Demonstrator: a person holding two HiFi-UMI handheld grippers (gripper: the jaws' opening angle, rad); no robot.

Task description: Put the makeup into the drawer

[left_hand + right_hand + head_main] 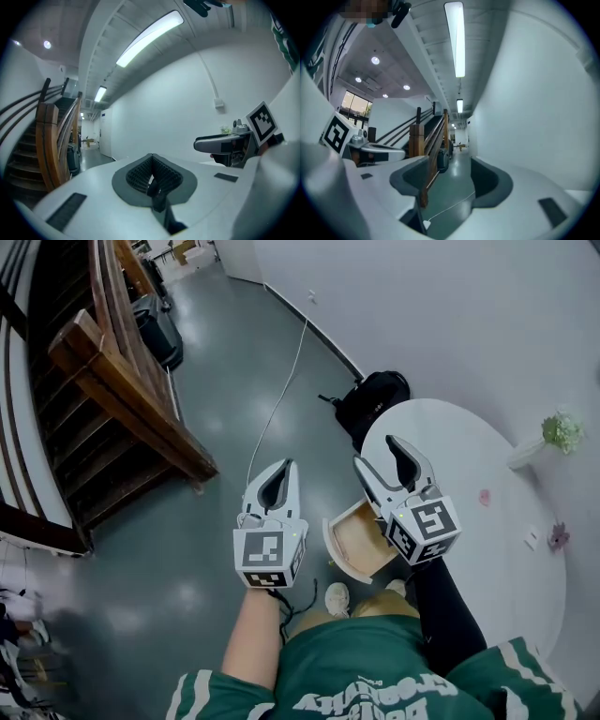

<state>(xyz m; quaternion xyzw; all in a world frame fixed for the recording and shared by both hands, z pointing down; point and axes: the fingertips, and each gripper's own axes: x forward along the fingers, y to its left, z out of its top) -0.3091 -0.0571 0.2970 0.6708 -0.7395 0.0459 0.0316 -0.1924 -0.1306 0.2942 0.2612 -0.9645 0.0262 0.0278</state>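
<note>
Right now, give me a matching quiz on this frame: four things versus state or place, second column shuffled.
Things
1. left hand-held gripper
2. right hand-held gripper
3. wooden drawer
4. black backpack

State or place
A. on the floor beside the round table
B. jaws apart, nothing between them
C. pulled open at the table's edge
D. jaws together, nothing held

Pairs: 1-D, 2-B, 3-C, 4-A
</note>
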